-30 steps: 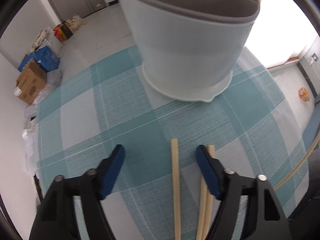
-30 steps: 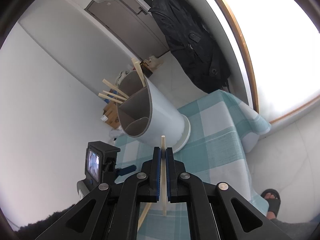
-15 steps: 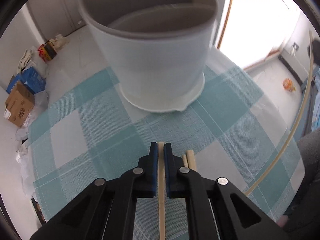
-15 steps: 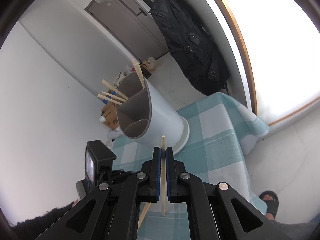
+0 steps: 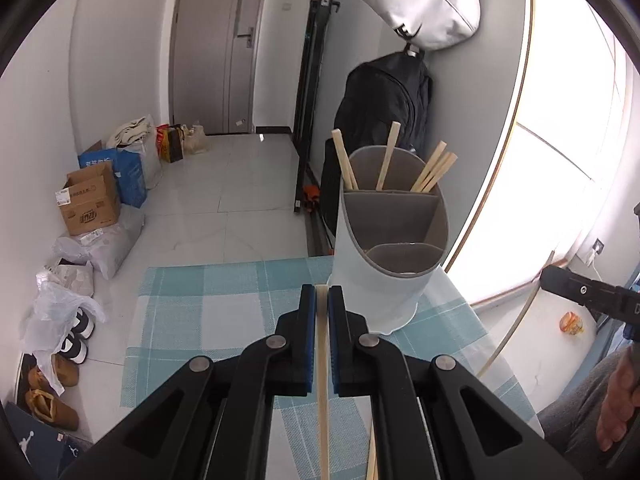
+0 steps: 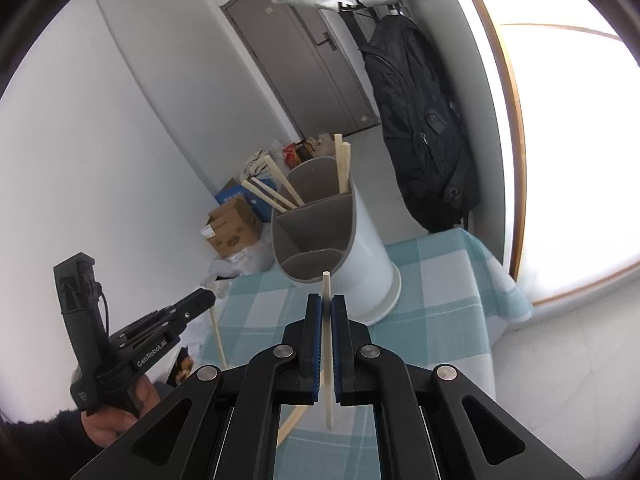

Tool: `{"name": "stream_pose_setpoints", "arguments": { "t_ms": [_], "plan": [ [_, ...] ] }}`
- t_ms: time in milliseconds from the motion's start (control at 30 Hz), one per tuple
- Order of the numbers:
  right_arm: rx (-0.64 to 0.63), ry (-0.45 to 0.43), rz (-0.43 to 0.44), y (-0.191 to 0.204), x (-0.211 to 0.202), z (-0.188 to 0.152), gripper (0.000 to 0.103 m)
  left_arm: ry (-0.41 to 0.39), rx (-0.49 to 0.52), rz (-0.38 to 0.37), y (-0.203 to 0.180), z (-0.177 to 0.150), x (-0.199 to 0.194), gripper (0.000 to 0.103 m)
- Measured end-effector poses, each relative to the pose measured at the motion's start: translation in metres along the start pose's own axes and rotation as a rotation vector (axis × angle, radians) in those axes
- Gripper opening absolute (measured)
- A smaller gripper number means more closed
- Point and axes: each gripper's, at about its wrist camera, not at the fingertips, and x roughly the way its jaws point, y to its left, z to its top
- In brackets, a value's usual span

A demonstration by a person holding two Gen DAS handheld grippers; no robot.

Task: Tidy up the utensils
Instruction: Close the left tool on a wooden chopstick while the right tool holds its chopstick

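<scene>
A white utensil holder [image 5: 384,292] with grey inner compartments stands on the teal checked tablecloth [image 5: 208,304]. Several wooden chopsticks [image 5: 386,160] lean in its rear compartment. My left gripper [image 5: 322,294] is shut on one wooden chopstick [image 5: 322,380], held above the cloth just short of the holder. My right gripper [image 6: 327,302] is shut on another chopstick [image 6: 328,360], which stands nearly upright in front of the holder [image 6: 360,248]. In the right wrist view the left gripper [image 6: 202,300] shows at the left with its chopstick [image 6: 218,336] hanging down. One more chopstick [image 6: 292,424] lies on the cloth.
A black backpack [image 5: 384,108] and a white bag [image 5: 420,0] hang behind the table. Cardboard boxes [image 5: 90,200], plastic bags and shoes [image 5: 60,376] line the floor at the left. The table's right edge [image 6: 504,280] drops off beside a bright window.
The left gripper's jaws shut on a chopstick lying on the cloth and lifted it, tipping up so the room came into view. The right gripper kept its chopstick and rolled slightly.
</scene>
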Motion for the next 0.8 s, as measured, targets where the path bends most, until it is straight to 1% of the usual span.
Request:
{"name": "stream_pose_setpoints", "arguments": {
  "t_ms": [100,167,233,367,433,600,733,800],
  "plan": [
    [-0.033,0.007,-0.002,0.012,0.001,-0.004,0.004,-0.03,-0.021,0.007,-0.005,-0.005,-0.01,0.002],
    [-0.05,0.006,-0.007,0.018,0.001,-0.005,0.004,-0.041,-0.011,0.001,-0.004,0.001,-0.009,0.002],
    [-0.058,0.0,-0.009,0.024,0.0,-0.004,0.004,-0.02,-0.002,-0.048,-0.001,0.005,-0.007,0.002],
    [-0.064,-0.013,-0.008,0.03,-0.001,-0.001,0.004,-0.034,0.048,-0.044,-0.009,0.012,-0.014,0.002],
    [-0.071,-0.016,-0.01,0.036,-0.001,0.001,0.004,-0.032,0.057,-0.04,-0.01,0.015,-0.015,0.002],
    [-0.078,-0.027,-0.007,0.044,0.0,0.004,0.004,-0.009,0.034,-0.056,-0.008,0.026,-0.017,0.002],
    [-0.067,-0.037,0.002,0.046,-0.001,0.01,0.004,-0.007,0.015,-0.067,-0.007,0.035,-0.023,0.002],
    [-0.054,-0.043,0.01,0.046,-0.003,0.016,0.004,0.014,0.005,-0.076,-0.007,0.043,-0.024,0.002]
  ]
}}
